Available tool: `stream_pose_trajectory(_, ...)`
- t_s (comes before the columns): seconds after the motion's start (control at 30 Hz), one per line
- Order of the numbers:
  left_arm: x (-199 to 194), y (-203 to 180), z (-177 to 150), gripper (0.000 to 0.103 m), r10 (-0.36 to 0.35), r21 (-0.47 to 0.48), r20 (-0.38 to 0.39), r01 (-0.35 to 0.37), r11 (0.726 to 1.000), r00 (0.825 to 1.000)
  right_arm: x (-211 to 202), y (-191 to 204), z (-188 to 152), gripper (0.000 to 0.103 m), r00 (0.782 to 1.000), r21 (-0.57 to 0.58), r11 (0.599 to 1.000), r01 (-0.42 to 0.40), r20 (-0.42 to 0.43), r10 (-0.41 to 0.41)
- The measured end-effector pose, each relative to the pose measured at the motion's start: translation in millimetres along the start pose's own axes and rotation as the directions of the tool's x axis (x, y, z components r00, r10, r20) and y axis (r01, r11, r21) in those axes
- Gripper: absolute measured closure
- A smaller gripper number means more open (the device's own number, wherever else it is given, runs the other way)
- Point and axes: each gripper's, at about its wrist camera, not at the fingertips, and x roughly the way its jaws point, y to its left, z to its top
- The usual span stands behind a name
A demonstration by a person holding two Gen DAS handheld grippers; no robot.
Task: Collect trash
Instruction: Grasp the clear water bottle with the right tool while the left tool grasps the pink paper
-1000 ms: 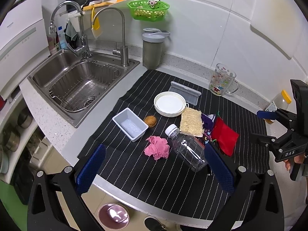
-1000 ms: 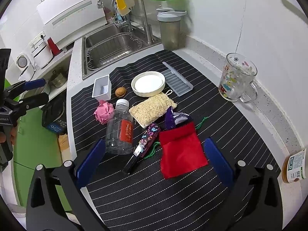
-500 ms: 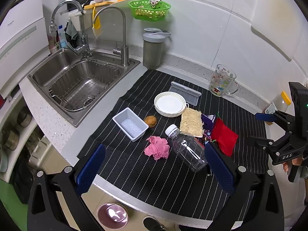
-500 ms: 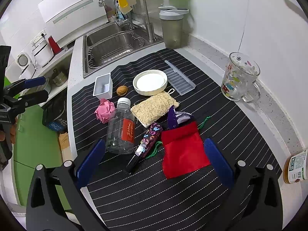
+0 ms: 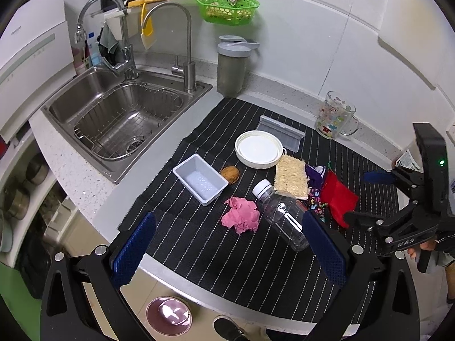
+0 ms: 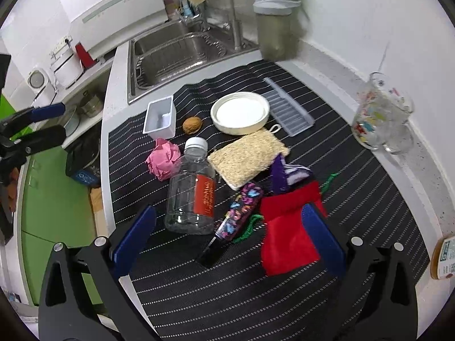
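On the black striped mat (image 5: 199, 244) lie a crumpled pink paper (image 5: 241, 218), an empty clear plastic bottle (image 5: 280, 216) on its side and a walnut (image 5: 230, 174). In the right wrist view the pink paper (image 6: 163, 160), the bottle (image 6: 192, 189) and the walnut (image 6: 192, 125) show too. My left gripper (image 5: 229, 248) is open and empty, above the mat's front edge before the paper and bottle. My right gripper (image 6: 227, 241) is open and empty, low over the mat near the bottle's base and a red pouch (image 6: 287, 233).
A small white tub (image 5: 200, 179), white lid (image 5: 259, 149), loofah pad (image 5: 291, 176), grey tray (image 5: 280, 135), purple cloth (image 6: 284, 173) and a patterned folding knife (image 6: 236, 216) lie on the mat. A glass mug (image 5: 335, 118) stands behind. The sink (image 5: 122, 119) is at left.
Both grippers have moved slightly closer to the mat; the right wrist view has drifted forward toward the bottle and red pouch. Nothing has been picked up.
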Motion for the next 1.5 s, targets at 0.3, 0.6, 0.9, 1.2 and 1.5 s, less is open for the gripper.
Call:
stream_pose_trajectory(0.3, 13, 16, -5, 0.005, -0.006, -0.017, -0.034, 0.006, 1.0, 0.999, 52, 29, 15, 0.003, 0.994, -0.039, 0.999, -0.016, -0.104, 0.012)
stream_pose_trajectory(0.6, 22, 27, -8, 0.005, -0.015, -0.032, -0.055, 0.014, 0.999, 0.998, 97, 43, 19, 0.018, 0.978, -0.058, 0.998, -0.004, -0.21, -0.008)
stream_pose_trajectory(0.9, 30, 24, -7, 0.005, -0.034, -0.027, -0.065, 0.032, 0.999, 0.997, 87, 45, 18, 0.044, 0.981, -0.073, 0.997, -0.007, -0.193, -0.007)
stream_pose_trajectory(1.2, 58, -1, -1, 0.005, -0.065, 0.003, -0.096, 0.066, 0.998, 0.993, 25, 3, 20, 0.044, 0.993, 0.007, 0.999, 0.032, -0.112, -0.031)
stream_pose_trajectory(1.5, 121, -12, -9, 0.005, -0.049, -0.049, -0.218, 0.039, 0.998, 0.975, 2, -34, 4, 0.044, 0.994, 0.073, 0.995, 0.06, -0.094, -0.054)
